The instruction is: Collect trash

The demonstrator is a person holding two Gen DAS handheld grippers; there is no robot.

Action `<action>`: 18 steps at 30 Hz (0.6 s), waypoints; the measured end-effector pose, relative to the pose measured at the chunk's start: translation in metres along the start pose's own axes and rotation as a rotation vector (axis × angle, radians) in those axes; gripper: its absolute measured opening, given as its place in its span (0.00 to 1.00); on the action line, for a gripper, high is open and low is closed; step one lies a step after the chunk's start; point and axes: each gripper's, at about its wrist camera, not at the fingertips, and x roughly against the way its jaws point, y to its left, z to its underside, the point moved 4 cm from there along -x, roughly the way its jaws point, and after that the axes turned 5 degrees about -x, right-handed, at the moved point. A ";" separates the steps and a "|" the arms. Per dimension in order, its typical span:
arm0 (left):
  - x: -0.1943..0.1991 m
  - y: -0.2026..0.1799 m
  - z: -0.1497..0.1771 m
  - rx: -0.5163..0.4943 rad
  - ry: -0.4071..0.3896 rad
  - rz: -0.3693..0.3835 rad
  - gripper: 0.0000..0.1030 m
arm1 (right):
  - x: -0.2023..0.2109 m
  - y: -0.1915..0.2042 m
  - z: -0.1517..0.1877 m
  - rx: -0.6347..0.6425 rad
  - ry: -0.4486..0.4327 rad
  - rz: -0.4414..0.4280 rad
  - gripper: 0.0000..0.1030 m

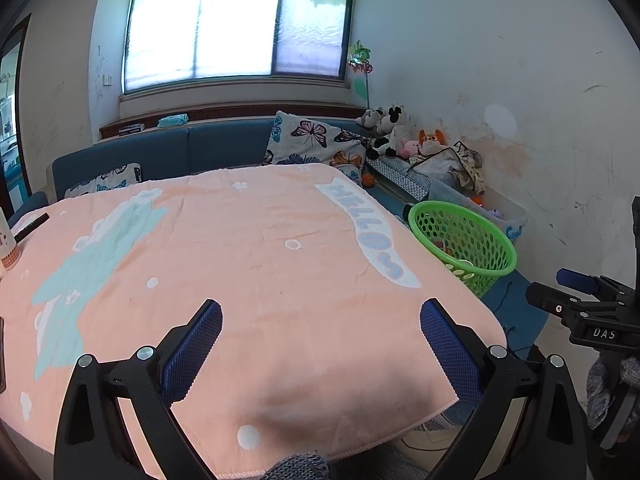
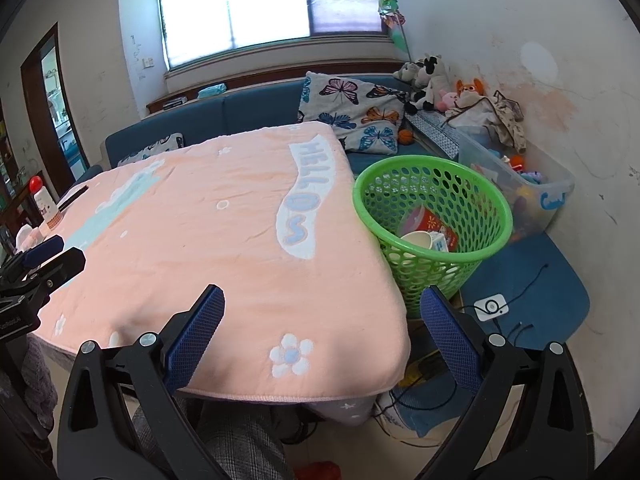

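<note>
At the table's left edge we saw a bottle. Our left gripper and right gripper hovered spread and empty. Off the right edge, the basket held trash; we judged rechecking the cloth wise.

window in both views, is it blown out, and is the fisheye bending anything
Left wrist view: the wide sliding window is overexposed on its left panes, with trees showing only on the right; the peach towel-covered table bulges into a dome. Right wrist view: the window is mostly white glare, the round green plastic basket stays sharp, and the corners go black.
</note>
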 end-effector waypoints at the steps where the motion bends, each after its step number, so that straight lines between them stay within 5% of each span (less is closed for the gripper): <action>1: 0.000 0.000 0.000 0.000 0.000 -0.001 0.93 | 0.000 0.000 0.000 -0.001 0.000 -0.001 0.95; 18: 0.000 0.002 0.003 0.005 0.007 0.000 0.93 | -0.001 0.002 0.001 -0.001 0.003 -0.004 0.95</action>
